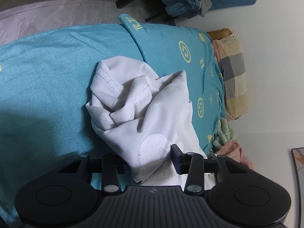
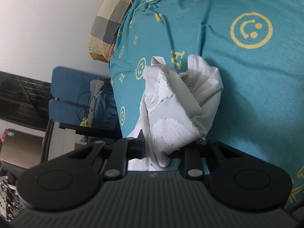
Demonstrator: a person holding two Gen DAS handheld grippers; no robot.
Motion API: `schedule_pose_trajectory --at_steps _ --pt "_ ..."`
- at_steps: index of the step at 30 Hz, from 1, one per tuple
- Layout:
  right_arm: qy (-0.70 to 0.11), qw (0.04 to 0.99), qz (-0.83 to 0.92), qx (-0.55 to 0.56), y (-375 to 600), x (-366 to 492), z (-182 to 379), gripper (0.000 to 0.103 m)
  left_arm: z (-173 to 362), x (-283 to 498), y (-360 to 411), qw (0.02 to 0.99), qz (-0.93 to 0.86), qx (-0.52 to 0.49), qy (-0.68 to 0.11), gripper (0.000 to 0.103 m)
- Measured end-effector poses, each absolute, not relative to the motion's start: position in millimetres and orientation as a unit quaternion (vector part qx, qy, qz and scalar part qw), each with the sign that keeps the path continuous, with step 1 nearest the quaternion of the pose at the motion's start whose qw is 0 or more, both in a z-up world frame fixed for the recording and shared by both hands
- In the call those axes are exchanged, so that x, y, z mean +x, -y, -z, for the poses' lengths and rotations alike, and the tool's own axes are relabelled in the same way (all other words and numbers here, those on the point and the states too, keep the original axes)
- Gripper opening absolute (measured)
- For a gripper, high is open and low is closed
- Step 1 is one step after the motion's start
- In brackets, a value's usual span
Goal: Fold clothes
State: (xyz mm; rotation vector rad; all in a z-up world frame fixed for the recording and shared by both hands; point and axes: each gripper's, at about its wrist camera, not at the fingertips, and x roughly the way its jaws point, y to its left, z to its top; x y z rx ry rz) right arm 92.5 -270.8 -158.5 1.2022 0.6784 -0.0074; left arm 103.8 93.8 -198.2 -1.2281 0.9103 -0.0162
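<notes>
Broadly, a bed point(image 1: 47, 72) fills both views, spread with a teal cover printed with yellow smiley faces and letters. A plaid pillow point(image 1: 233, 79) lies at its head edge, against a pale wall. On the middle of the cover sits a crumpled white garment point(image 1: 136, 102) with a textured white patch, bunched into a loose heap and not yet flattened.

The left gripper point(image 1: 150, 161) has one end of the garment between its blue-padded fingers, which stand partly apart with the cloth filling the gap; whether they truly pinch it I cannot tell. The right gripper point(image 2: 161, 150) likewise has white fabric running between its fingers, the cloth draping over the far one, and its grip is equally unclear.

The step in hand appears to be taking hold of the heap at two points. Next it likely needs lifting and spreading flat before any fold.

Only the right wrist view shows a blue chair point(image 2: 76, 95) with a cable beside the bed; the left view alone shows the stitched hem point(image 1: 108, 79).
</notes>
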Motion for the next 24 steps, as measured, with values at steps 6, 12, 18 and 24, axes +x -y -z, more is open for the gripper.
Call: schedule_pose_trajectory --at_steps 6,12,18,24 --pt "-0.314 0.773 0.0 0.552 274 93 157 0.024 190 104 -98 0.72 0.017 -0.567 -0.401 0.029" --pt "-0.3 0.773 -0.013 0.559 281 80 141 0.024 155 95 -102 0.703 0.048 -0.594 -0.388 0.026" --pt "-0.27 0.749 -0.016 0.605 305 41 122 0.024 96 69 -87 0.716 0.086 -0.572 -0.39 0.025" --pt "-0.247 0.752 -0.017 0.611 329 4 92 0.024 52 53 -58 0.731 0.123 -0.544 -0.392 0.025"
